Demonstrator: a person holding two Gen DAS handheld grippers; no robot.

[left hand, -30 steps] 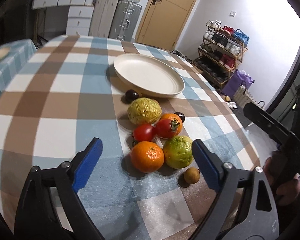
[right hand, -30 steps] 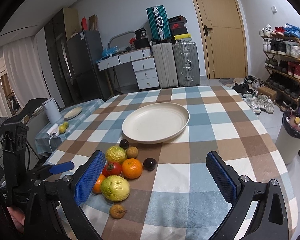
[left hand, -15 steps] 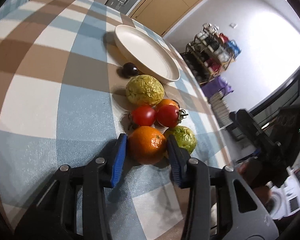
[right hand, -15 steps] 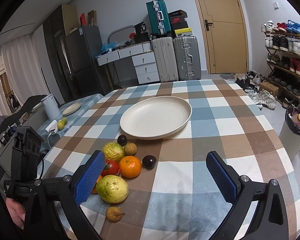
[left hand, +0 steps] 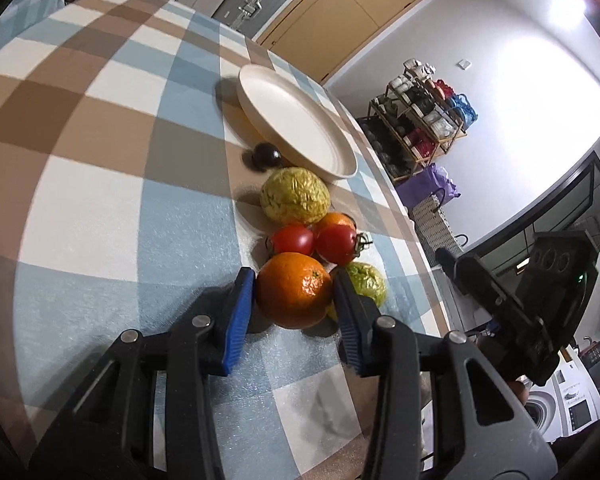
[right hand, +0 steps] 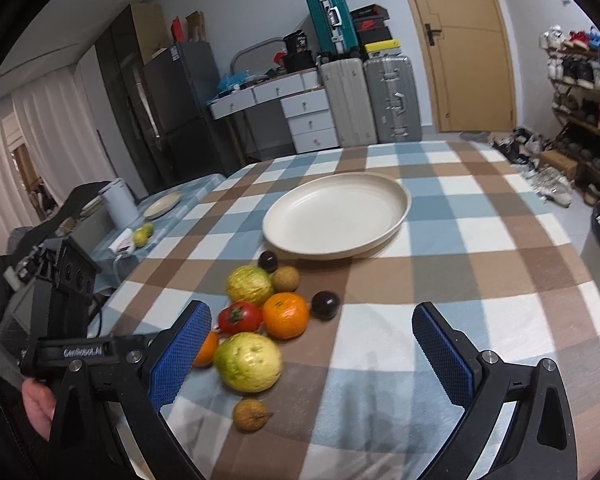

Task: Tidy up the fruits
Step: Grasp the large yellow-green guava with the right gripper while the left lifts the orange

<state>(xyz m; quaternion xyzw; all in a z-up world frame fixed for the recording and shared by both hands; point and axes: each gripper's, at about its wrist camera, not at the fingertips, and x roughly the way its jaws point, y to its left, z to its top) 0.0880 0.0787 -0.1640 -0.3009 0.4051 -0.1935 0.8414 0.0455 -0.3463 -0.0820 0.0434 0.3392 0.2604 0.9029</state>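
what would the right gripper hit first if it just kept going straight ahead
Probably the cream plate: the right gripper hangs open above the tablecloth, the fruit pile left of its line. Depth is unclear, so it may meet cloth first.

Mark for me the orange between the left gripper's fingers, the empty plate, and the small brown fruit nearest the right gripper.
orange point(left hand: 294, 294), left wrist view, middle of its peel.
plate point(right hand: 400, 190), right wrist view, far right rim.
small brown fruit point(right hand: 251, 415), right wrist view, centre of its skin.

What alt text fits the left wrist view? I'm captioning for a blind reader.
The left gripper is closed around an orange on a checked tablecloth. Beyond it sit two tomatoes, other fruits and an empty cream plate.
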